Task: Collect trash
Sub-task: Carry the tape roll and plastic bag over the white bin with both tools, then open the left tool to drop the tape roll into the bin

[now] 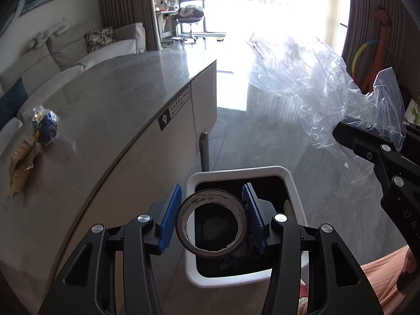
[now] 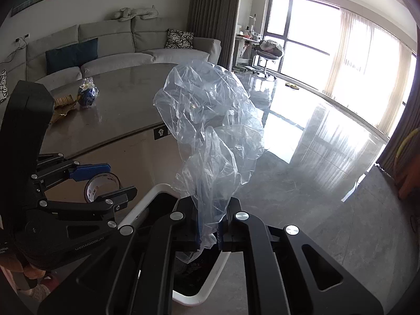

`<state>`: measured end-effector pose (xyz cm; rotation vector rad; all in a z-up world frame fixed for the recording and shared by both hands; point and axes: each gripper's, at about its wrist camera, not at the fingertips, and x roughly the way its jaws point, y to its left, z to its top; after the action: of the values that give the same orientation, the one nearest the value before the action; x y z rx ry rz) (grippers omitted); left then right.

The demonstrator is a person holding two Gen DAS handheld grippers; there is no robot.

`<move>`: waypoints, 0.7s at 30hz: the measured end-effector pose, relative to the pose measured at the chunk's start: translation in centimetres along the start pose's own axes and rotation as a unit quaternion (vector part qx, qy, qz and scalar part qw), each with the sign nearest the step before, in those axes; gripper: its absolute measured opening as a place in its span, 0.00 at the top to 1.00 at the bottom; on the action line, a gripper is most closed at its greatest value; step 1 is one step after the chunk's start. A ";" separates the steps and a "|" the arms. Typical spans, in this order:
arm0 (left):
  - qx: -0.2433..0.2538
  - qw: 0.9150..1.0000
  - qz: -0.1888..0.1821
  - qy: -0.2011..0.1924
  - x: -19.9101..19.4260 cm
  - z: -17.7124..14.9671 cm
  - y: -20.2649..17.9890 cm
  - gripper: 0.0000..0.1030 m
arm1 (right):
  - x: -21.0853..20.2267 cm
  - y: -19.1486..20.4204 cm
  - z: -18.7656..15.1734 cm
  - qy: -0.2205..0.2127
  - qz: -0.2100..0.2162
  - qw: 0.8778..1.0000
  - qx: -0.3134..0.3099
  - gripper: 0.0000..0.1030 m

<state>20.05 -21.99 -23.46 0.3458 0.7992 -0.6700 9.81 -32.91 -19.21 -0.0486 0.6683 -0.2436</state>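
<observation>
My left gripper is shut on a dark tape roll and holds it over the open white-rimmed trash bin. The same roll shows in the right wrist view between the left gripper's fingers. My right gripper is shut on a crumpled clear plastic bag, which stands up above the bin's rim. In the left wrist view the bag hangs at the right, held by the right gripper.
A grey table stands left of the bin. On it lie a blue wrapped ball of trash and a torn brown paper piece. A sofa is behind; glossy floor lies to the right.
</observation>
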 end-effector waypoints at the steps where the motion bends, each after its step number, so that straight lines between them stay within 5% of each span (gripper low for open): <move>1: 0.002 1.000 -0.003 0.010 0.8 -0.2 -0.2 0.52 | 0.4 -0.2 -0.3 0.006 -0.003 1.000 -0.001 0.91; 21: 0.046 0.995 -0.011 0.091 8.5 -3.2 -3.0 0.52 | 6.6 -1.3 -4.3 0.086 0.046 0.995 0.008 0.90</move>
<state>20.65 -26.16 -32.08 0.4874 0.9492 -0.7049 11.89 -35.62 -26.49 0.0187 0.8379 -0.1658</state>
